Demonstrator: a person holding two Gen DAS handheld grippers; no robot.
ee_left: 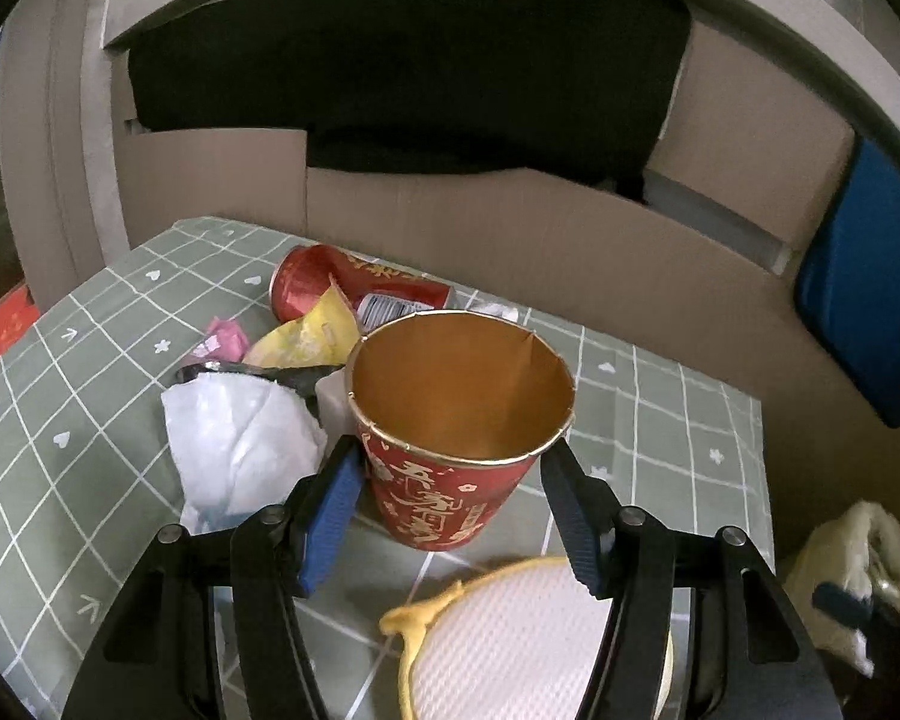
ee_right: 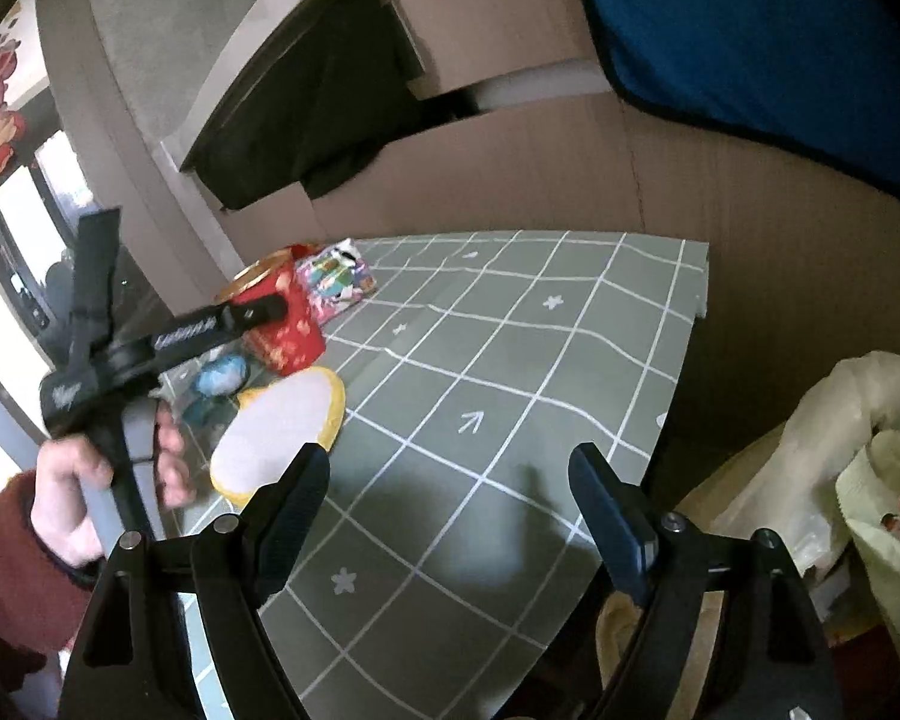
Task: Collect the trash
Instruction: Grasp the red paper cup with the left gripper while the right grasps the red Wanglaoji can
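A red paper cup [ee_left: 450,480] with a gold inside stands upright on the green checked tablecloth [ee_left: 660,420]. My left gripper [ee_left: 453,456] has one pad on each side of the cup just below its rim, and both touch it. Behind it lie a red can [ee_left: 354,288], a yellow wrapper [ee_left: 312,336], a pink wrapper [ee_left: 222,342] and a crumpled white tissue [ee_left: 240,438]. In the right wrist view a hand [ee_right: 72,480] in a dark red sleeve holds the left gripper at the cup [ee_right: 288,330]. My right gripper [ee_right: 450,450] hangs open over bare cloth [ee_right: 510,360], nothing between its fingers.
A round white pad with a yellow rim [ee_left: 510,648] lies at the near table edge. A cardboard box [ee_left: 510,222] walls the far side, with a blue panel [ee_left: 858,276] at its right. A pale plastic bag [ee_right: 870,450] sits below the table's right edge.
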